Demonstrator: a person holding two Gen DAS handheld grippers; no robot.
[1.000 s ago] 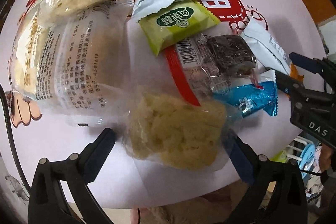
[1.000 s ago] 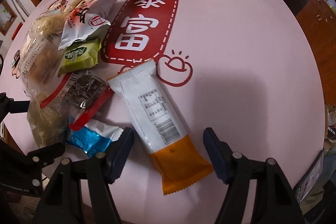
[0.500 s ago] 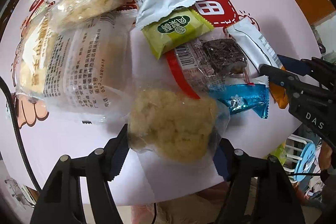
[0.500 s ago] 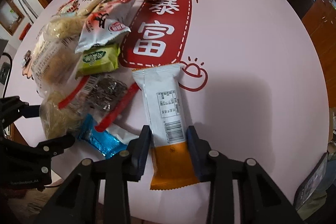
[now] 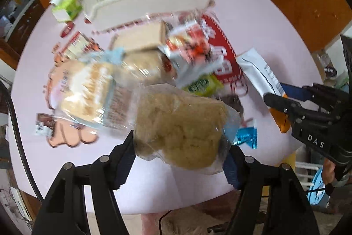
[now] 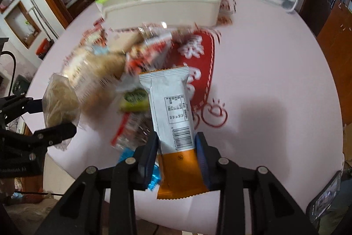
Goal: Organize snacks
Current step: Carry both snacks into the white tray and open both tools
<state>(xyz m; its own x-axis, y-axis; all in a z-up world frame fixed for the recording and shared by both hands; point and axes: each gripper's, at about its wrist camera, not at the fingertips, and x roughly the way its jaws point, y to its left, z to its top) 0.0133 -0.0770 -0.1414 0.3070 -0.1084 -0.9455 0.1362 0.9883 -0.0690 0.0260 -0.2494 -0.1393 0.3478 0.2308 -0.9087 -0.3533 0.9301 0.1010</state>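
Crinkly clear-wrapped crumbly cake [image 5: 180, 124] in left gripper [image 5: 179, 158], glossy bar [image 6: 173, 113] in right gripper [image 6: 177, 151], pile seemingly blurred

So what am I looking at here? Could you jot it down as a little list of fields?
left tongs: shut on a clear bag of pale crumbly snack
right tongs: shut on a white and orange wrapper
snack pile: loose packets on the pink table, blurred
white bin: behind the pile; contents not visible
likely next: both snacks go to the bin
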